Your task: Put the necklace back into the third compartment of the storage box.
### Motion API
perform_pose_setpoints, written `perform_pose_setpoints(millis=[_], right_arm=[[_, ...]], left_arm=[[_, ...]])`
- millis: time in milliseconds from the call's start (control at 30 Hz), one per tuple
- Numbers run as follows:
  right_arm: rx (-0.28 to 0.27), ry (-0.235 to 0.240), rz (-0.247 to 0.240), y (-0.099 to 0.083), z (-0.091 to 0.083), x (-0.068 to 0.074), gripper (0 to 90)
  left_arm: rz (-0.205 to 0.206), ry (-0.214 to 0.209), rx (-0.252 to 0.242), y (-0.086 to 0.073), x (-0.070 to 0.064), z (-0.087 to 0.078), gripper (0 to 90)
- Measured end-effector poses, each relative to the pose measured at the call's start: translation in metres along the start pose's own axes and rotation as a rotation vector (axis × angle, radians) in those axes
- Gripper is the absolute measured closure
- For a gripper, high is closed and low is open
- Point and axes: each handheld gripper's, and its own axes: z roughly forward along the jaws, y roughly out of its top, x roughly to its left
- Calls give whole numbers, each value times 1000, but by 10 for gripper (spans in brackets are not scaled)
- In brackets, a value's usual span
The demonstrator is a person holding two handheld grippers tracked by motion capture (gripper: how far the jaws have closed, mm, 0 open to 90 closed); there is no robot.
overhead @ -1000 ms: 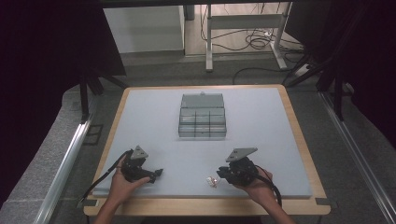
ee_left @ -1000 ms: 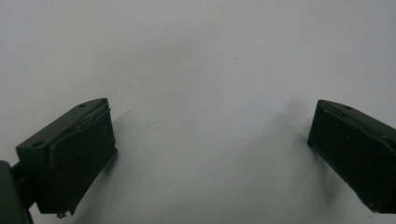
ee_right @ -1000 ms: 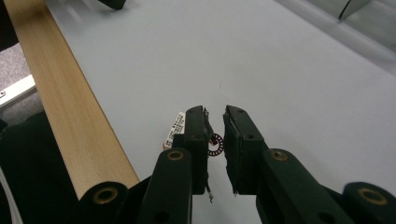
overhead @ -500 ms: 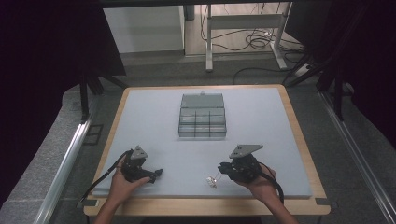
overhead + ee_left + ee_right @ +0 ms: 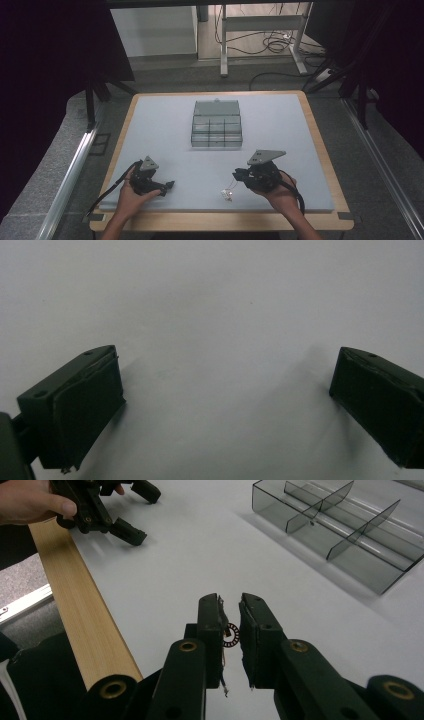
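A small ring-shaped part with thin wires [image 5: 227, 194] lies on the grey mat near the front edge. My right gripper [image 5: 236, 176] hovers just beyond it. In the right gripper view the jaws [image 5: 230, 602] stand almost together, a narrow gap left. The part [image 5: 230, 635] shows through that gap, on the mat below and not held. My left gripper [image 5: 167, 188] rests at the front left, also seen far off [image 5: 141, 513]. Its jaws [image 5: 225, 405] are wide apart over bare mat, with nothing between them.
A clear grey compartment box [image 5: 216, 132] with its lid laid open stands mid-table, also visible at the top right of the right gripper view [image 5: 345, 535]. The wooden table edge [image 5: 85, 615] runs close by at the front.
The right gripper has shifted slightly up and back from the small part, which stayed in place. The left gripper has not moved.
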Motion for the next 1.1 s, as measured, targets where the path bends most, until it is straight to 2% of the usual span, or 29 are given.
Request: perform_pose_setpoints(millis=[567,733,900,1100], right_arm=[[-46,9,4,16,-9,-3,781],[-66,11,-5,26,-15,-2,781],[-87,37,4,37,-19,-3,781],[-106,29,2,47,-24,-4,781]], left_arm=[[0,0,1,0,0,0,3],[1,-1,3,0,0,0,3],[1,-1,2,0,0,0,3],[1,-1,2,0,0,0,3]])
